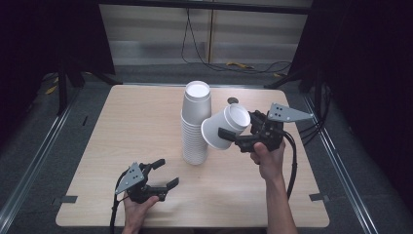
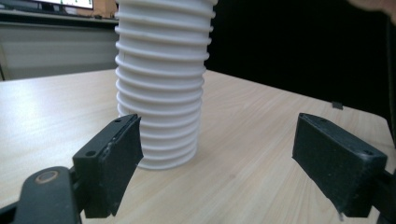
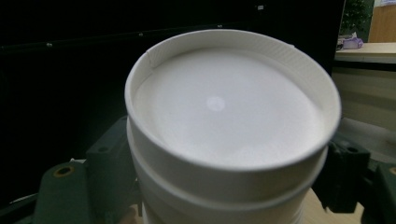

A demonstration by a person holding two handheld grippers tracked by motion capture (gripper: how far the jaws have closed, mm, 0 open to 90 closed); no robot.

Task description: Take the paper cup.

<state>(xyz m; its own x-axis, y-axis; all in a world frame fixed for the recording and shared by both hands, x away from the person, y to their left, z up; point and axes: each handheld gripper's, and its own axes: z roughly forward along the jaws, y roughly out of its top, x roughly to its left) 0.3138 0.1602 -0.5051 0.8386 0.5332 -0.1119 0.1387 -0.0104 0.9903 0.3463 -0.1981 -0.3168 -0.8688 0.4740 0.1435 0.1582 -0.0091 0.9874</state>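
A tall stack of upturned white paper cups [image 1: 196, 124] stands at the middle of the light wooden table [image 1: 131, 122]. My right gripper [image 1: 233, 130] is just right of the stack's upper half, shut on a white cup [image 1: 216, 130] that it holds tilted in the air, base toward the gripper. In the right gripper view that cup [image 3: 233, 126] has its base facing the camera, with one finger [image 3: 109, 163] on each side. My left gripper [image 1: 165, 174] rests open near the front left. In the left gripper view the stack [image 2: 161, 79] stands beyond the open fingers [image 2: 112, 163].
A small dark round object [image 1: 233, 101] lies on the table behind the stack. Black tape marks [image 1: 68, 199] sit at the table's front corners. Cables [image 1: 253, 66] run over the floor behind the table, and dark stands flank it.
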